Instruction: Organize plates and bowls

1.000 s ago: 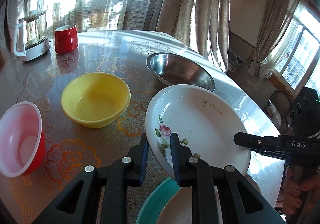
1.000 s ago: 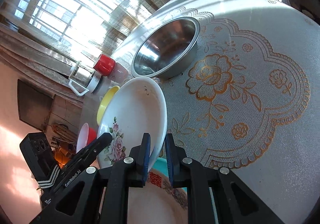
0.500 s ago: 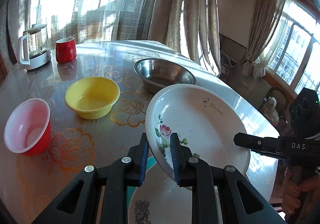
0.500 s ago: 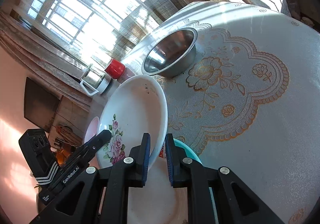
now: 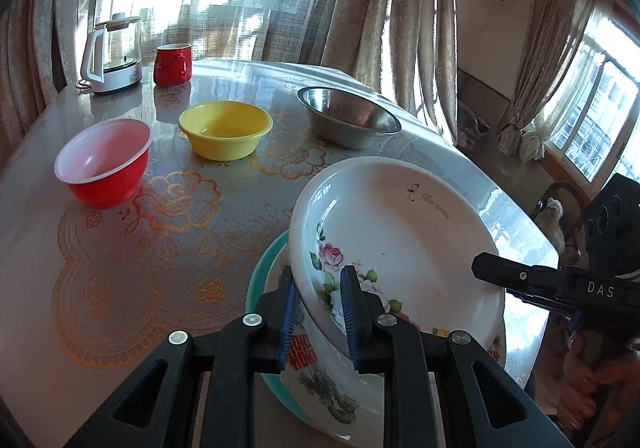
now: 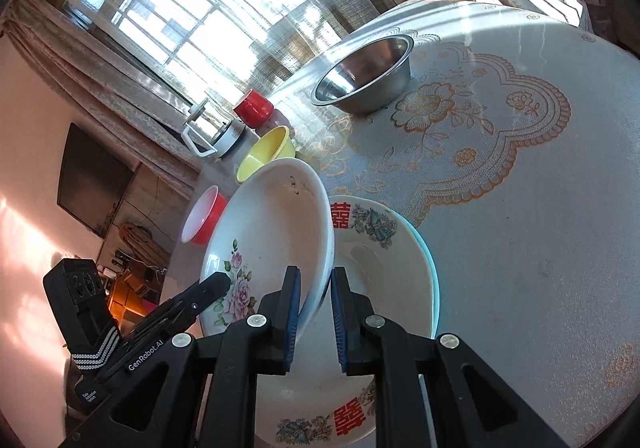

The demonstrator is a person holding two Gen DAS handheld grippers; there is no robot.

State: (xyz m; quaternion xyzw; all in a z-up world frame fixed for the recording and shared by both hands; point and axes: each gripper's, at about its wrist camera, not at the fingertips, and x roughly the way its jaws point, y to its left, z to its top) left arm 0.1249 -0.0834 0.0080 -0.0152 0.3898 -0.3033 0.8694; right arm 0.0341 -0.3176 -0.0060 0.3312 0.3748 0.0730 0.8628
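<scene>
A white plate with pink roses [image 5: 400,232] [image 6: 272,232] is held tilted by both grippers. My left gripper [image 5: 318,312] is shut on its near rim, and my right gripper [image 6: 314,312] is shut on the opposite rim. The rose plate hangs just above a white plate with red characters [image 6: 372,248] [image 5: 320,380], which rests in a teal plate [image 5: 260,268] [image 6: 430,268] on the table. Farther off stand a red bowl [image 5: 104,164] [image 6: 202,218], a yellow bowl [image 5: 226,128] [image 6: 264,154] and a steel bowl [image 5: 348,116] [image 6: 364,76].
A red mug [image 5: 173,63] and a glass kettle [image 5: 114,54] stand at the table's far left edge. The table [image 5: 168,248] carries a gold floral lace cloth. Curtains and windows lie behind; a chair [image 5: 556,208] stands past the right edge.
Both grippers have carried the rose plate back toward the near side, away from the bowls. It now hangs over the stacked teal and white plates, which show more fully.
</scene>
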